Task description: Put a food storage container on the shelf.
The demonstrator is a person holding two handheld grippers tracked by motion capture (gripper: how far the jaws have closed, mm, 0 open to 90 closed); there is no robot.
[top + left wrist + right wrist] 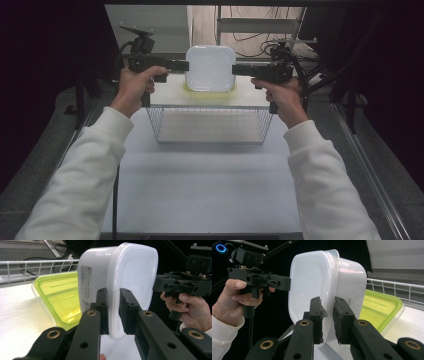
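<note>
item: white table (200,195), on which we list a wire basket (210,125) at its far middle, nothing in it that we can see, with a pale board (170,95) over its far edge. next, white container (210,67), lidded, contents not visible through its walls; we hold it raised above the board's far edge, directly over a clear tub with a green lid (58,297) that rests on the board. left gripper (186,65) pinches the container's left rim, right gripper (235,69) pinches the right rim, jaws of each pressed onto the thin lip. risk, as we judge it: both holds sit on a narrow flange, so uneven lifting or one hand drifting outward could slip a rim free and drop the container onto the green-lidded tub; squeezing might also pop the lid.
</note>
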